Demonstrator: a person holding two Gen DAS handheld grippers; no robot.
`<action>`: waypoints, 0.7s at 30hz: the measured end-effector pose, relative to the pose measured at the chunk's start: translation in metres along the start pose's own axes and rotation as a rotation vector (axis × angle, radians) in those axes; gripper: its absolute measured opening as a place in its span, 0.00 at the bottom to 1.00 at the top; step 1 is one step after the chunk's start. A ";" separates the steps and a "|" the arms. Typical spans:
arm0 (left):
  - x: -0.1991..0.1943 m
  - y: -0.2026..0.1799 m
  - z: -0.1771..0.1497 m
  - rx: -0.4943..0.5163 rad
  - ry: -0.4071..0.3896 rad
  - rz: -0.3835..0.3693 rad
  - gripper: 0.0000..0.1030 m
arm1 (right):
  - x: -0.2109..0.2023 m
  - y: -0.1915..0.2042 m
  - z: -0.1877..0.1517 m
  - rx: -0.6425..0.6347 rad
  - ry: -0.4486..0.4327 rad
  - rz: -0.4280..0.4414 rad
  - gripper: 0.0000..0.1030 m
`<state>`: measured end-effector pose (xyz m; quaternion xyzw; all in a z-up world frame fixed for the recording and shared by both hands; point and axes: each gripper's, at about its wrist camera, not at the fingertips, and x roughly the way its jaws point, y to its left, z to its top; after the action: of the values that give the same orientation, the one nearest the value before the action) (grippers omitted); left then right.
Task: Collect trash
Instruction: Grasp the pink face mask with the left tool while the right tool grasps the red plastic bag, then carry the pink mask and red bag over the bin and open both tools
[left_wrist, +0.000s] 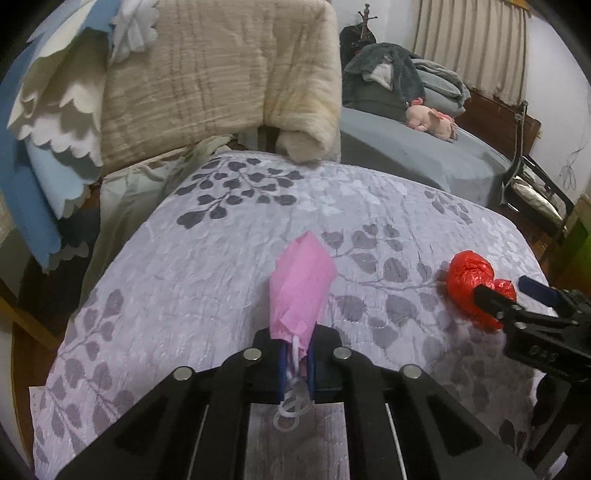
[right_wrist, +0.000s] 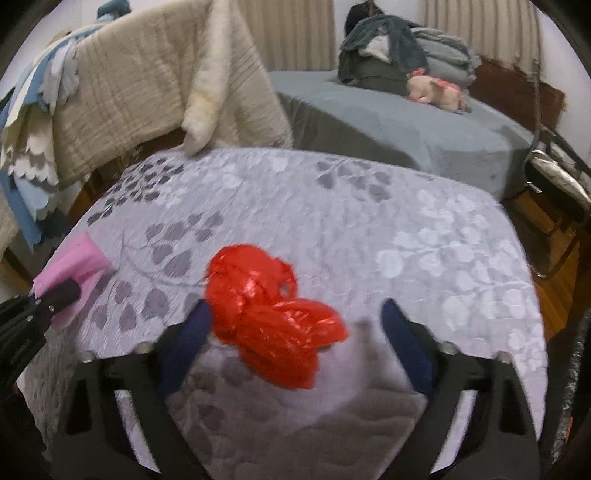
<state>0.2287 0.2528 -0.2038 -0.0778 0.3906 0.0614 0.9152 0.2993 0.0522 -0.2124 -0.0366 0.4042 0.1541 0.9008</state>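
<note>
The left hand-held gripper is clenched on a pink face mask, a soft pleated piece of fabric whose white ear loop curls out below the blue pads. The mask stands up from the jaws over the quilted cover, a pale lilac fabric stitched with grey leaf sprays.

The right hand-held gripper stands released, its dark blue pads wide to either side of a crumpled red plastic bag (glossy, creased, bunched into two lobes). The bag lies on the cover between the jaws; the left pad sits just beside its edge, though whether it touches cannot be told, and the right pad is well apart from it. No earlier view is at hand to compare.

Around the bag the cover is bare, with open room toward its far edge, and the right edge drops to a wooden floor.

Beyond the far edge hangs a beige woven blanket with a fleecy underside, beside blue and white scalloped cloths. Farther off, a grey bed carries a pink plush toy and heaped grey bedding before pleated curtains.
</note>
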 end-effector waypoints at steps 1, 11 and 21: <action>-0.001 0.001 -0.001 0.000 -0.001 0.003 0.08 | 0.001 0.002 0.000 -0.003 0.007 0.012 0.76; -0.014 0.001 -0.004 0.001 -0.015 0.017 0.08 | -0.009 0.012 -0.003 -0.029 0.024 0.110 0.32; -0.046 -0.015 -0.003 0.007 -0.071 -0.009 0.08 | -0.052 -0.003 -0.005 -0.021 -0.030 0.119 0.32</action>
<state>0.1973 0.2351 -0.1711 -0.0741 0.3578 0.0588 0.9290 0.2643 0.0351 -0.1772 -0.0196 0.3907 0.2119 0.8956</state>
